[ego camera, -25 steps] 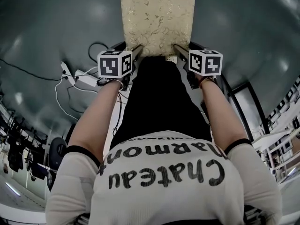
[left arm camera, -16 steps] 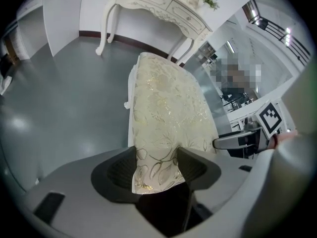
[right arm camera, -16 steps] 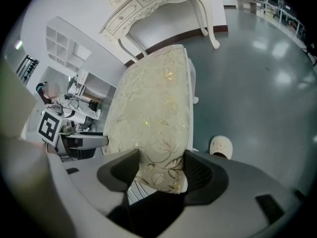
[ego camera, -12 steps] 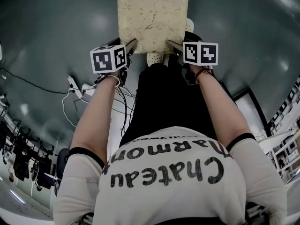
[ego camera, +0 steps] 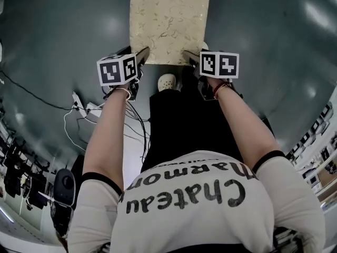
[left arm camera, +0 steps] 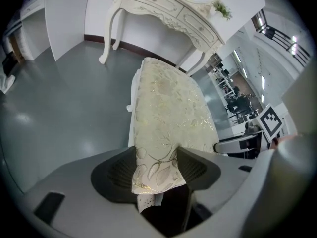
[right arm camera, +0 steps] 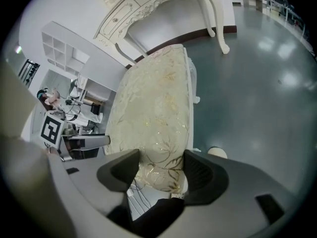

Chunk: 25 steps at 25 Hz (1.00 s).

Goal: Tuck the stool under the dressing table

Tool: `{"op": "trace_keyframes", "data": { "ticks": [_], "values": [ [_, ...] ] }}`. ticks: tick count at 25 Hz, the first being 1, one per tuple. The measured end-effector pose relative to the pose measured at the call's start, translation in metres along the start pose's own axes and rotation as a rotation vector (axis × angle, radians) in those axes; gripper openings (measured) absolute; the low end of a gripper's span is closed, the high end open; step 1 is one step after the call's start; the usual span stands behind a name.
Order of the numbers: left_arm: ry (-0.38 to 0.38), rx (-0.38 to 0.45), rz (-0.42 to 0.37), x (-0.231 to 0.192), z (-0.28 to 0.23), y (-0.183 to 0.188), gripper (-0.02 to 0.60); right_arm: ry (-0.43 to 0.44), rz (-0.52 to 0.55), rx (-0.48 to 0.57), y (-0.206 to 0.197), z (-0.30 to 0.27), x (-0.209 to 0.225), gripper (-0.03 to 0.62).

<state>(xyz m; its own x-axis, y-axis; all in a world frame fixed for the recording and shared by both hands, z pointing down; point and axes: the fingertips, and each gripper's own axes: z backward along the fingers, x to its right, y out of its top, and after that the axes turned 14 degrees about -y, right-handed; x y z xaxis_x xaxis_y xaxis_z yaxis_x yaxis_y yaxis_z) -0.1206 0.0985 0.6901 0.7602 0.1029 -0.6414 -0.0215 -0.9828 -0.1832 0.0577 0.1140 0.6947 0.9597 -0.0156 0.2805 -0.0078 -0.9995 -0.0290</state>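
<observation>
The stool (ego camera: 169, 20), gold-flowered cushion up, stands on the grey floor (ego camera: 68, 30), short of the dressing table (left arm camera: 163, 9). My left gripper (ego camera: 144, 54) jaws have just been closing on its near corner. My right gripper (ego camera: 189, 56) jaws grip the other near corner, firmly as far as I can tell.

We see the stool (ego camera: 169, 22), a long rectangular bench with a cream cushion patterned in gold leaves, sitting level with one short end toward us. Its far end points at the dressing table (left arm camera: 166, 11), white with drawers and carved, curved legs, standing close beyond it.
</observation>
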Motion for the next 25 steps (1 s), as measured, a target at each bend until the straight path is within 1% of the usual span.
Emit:
{"op": "trace_keyframes", "data": {
  "ticks": [2,3,4,6,9,11,13,15,18,20,22,24,25],
  "values": [
    [0.009,0.024,0.025,0.015,-0.007,0.057,0.264,0.007,0.020,-0.001,0.060,0.017,0.011,0.285],
    [0.016,0.033,0.037,0.019,-0.010,0.073,0.264,0.010,0.028,0.000,0.078,0.021,0.016,0.284],
    [0.023,0.041,0.048,0.021,-0.013,0.078,0.264,0.013,0.033,0.003,0.087,0.023,0.019,0.284],
    [0.036,0.065,0.066,0.022,-0.016,0.076,0.262,0.025,0.038,0.016,0.090,0.021,0.023,0.284],
    [0.062,0.105,0.059,0.018,-0.017,0.078,0.262,0.070,0.022,0.037,0.096,0.018,0.025,0.282],
    [0.071,0.088,0.059,0.017,-0.014,0.076,0.262,0.102,-0.013,0.034,0.092,0.018,0.024,0.270],
    [0.066,0.059,0.058,0.014,-0.018,0.090,0.262,0.097,-0.041,0.038,0.102,0.016,0.026,0.268],
    [0.053,0.048,0.044,0.010,-0.028,0.119,0.261,0.079,-0.059,0.044,0.130,0.011,0.028,0.268],
    [0.038,0.055,-0.003,-0.002,-0.036,0.170,0.261,0.053,-0.101,0.050,0.175,0.003,0.026,0.268],
    [0.018,0.064,-0.012,-0.009,-0.036,0.193,0.259,0.031,-0.141,0.057,0.193,0.000,0.020,0.268],
    [-0.012,0.086,0.026,-0.016,-0.033,0.214,0.259,0.012,-0.189,0.061,0.207,-0.003,0.015,0.268],
    [-0.034,0.128,0.076,-0.028,-0.028,0.247,0.259,0.006,-0.235,0.073,0.230,-0.006,0.004,0.268],
    [-0.040,0.143,0.082,-0.035,-0.024,0.262,0.256,0.007,-0.258,0.077,0.241,-0.009,-0.004,0.270]
  ]
}}
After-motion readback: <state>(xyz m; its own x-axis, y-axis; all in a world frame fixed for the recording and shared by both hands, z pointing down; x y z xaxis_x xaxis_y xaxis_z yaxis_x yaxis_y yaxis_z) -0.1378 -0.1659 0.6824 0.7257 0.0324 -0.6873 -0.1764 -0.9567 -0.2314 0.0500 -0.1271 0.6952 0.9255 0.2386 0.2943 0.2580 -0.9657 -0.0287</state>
